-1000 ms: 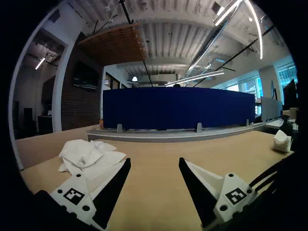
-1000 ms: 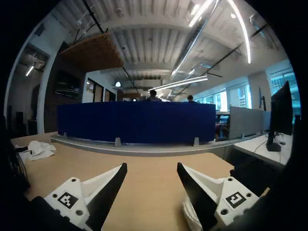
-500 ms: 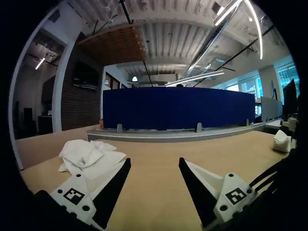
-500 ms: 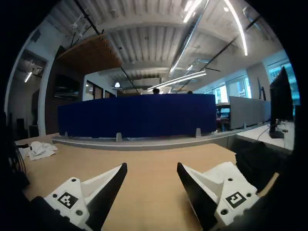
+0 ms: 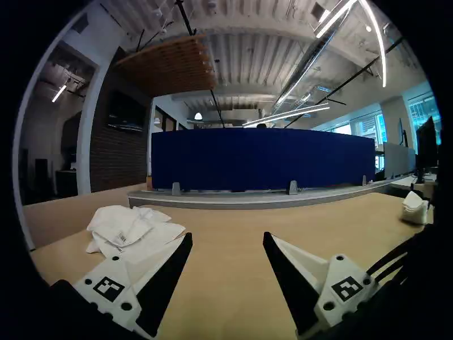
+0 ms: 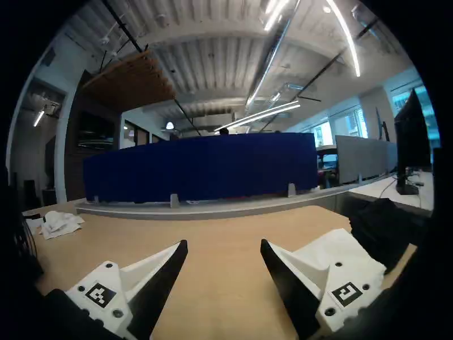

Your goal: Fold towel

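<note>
Right gripper point(image 6: 223, 243) shifted, fingers wide, left gripper point(image 5: 227, 236) equally wide, crumpled towel point(image 5: 133, 229) beside it, seemingly tagged.

No words, numbers or brand names can be read. Each finger of the left gripper point(image 5: 226, 241) and the right gripper point(image 6: 223, 246) bears a square black-and-white code marker point(image 5: 108, 288), a pattern without letters. A small tag point(image 5: 120, 238) on the towel point(image 5: 144, 225) carries print too small to make out.

Pale wooden table point(image 5: 232, 224), blue partition point(image 5: 255, 158) behind, brick wall point(image 5: 116, 161), ribbed ceiling point(image 5: 255, 56), strip lights point(image 5: 376, 39), windows point(image 5: 423, 109)
</note>
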Available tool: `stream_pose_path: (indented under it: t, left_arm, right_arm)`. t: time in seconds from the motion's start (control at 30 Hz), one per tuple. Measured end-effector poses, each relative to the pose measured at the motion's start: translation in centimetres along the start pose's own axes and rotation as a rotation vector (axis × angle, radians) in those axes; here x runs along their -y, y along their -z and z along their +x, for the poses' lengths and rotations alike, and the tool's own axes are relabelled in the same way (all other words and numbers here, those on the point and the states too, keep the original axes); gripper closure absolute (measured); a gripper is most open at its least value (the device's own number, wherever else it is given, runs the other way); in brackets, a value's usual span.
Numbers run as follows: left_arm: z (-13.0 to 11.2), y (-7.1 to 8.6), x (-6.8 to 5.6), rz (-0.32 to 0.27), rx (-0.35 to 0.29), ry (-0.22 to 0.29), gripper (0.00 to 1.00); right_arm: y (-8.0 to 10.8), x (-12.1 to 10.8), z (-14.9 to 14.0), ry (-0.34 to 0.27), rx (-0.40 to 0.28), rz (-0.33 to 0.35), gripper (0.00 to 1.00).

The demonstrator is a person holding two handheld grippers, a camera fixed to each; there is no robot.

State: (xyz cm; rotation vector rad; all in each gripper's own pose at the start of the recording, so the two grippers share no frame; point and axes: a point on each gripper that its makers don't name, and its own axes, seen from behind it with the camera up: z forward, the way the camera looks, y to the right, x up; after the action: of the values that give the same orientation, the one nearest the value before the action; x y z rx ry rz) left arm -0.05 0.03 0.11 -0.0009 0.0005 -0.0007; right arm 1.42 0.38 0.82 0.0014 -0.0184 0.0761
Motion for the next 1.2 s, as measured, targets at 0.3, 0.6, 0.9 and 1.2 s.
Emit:
stream_pose_path:
  t: [0.3,0.6,0.9,1.2]
  left_arm:
    - [0.0,0.0,0.0,0.000,0.000,0.000,0.07]
    - [-0.1,0.0,0.0,0.000,0.000,0.000,0.07]
    - [0.0,0.0,0.0,0.000,0.000,0.000,0.07]
    - [-0.1,0.0,0.0,0.000,0.000,0.000,0.07]
  right_arm:
    - [0.1,0.1,-1.1,0.011,0.011,0.000,0.00]
    - [0.2,0.4,-1.3,0.025,0.009,0.003,0.00]
    - [0.5,0.4,-1.5,0.035,-0.007,0.004,0.00]
    - [0.7,0.3,-1.1,0.043,-0.018,0.004,0.00]
